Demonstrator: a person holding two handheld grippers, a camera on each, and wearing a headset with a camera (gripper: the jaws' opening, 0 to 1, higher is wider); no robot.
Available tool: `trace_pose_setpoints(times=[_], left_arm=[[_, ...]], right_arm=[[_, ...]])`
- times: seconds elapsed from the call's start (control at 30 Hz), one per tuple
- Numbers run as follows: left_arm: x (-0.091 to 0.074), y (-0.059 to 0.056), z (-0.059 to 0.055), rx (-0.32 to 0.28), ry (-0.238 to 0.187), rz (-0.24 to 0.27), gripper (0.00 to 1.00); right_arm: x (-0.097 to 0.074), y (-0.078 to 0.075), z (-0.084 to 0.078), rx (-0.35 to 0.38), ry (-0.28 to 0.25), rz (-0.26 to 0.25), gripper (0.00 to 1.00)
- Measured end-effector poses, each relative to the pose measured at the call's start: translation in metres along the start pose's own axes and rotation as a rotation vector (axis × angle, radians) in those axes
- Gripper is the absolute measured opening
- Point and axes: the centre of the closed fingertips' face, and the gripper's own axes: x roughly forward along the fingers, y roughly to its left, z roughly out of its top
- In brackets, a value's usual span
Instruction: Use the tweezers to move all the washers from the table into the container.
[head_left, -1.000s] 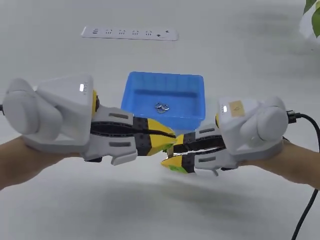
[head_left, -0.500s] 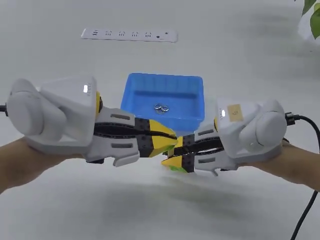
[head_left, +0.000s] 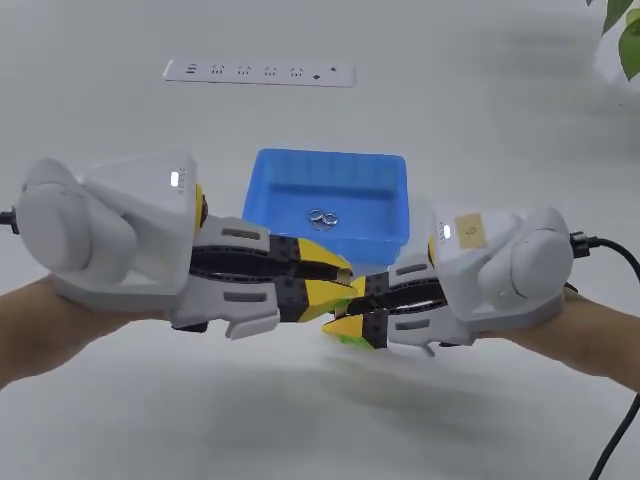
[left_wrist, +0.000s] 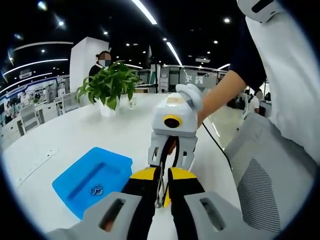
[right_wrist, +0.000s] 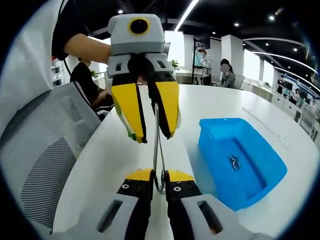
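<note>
My two grippers meet tip to tip in front of the blue container. Thin metal tweezers run between them. The right gripper is shut on one end of the tweezers. The left gripper has its yellow-tipped jaws close around the other end and looks shut on it. In the head view the left gripper comes from the left and the right gripper from the right. A few metal washers lie together inside the container, also seen as washers.
A white power strip lies at the far side of the white table. A potted plant stands beyond the container, with leaves at the top right. A grey mesh chair is beside the table, and a cable trails from the right gripper.
Both grippers have crept slightly toward each other and stay tip to tip on the tweezers. The washers in the container have not moved.
</note>
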Motion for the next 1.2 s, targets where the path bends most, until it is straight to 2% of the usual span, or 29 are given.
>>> trace_pose_setpoints(times=[0.57, 0.93, 1.2], left_arm=[[-0.011, 0.003, -0.001, -0.013, 0.003, 0.038, 0.19], [-0.026, 0.0, -0.003, -0.028, -0.011, 0.077, 0.21], [-0.036, 0.003, -0.005, -0.042, -0.015, 0.12, 0.25]], right_arm=[[-0.005, -0.003, 0.008, -0.006, -0.006, -0.027, 0.09], [-0.01, -0.003, 0.017, -0.017, 0.004, -0.039, 0.09], [-0.017, -0.008, 0.028, -0.022, 0.002, -0.057, 0.09]])
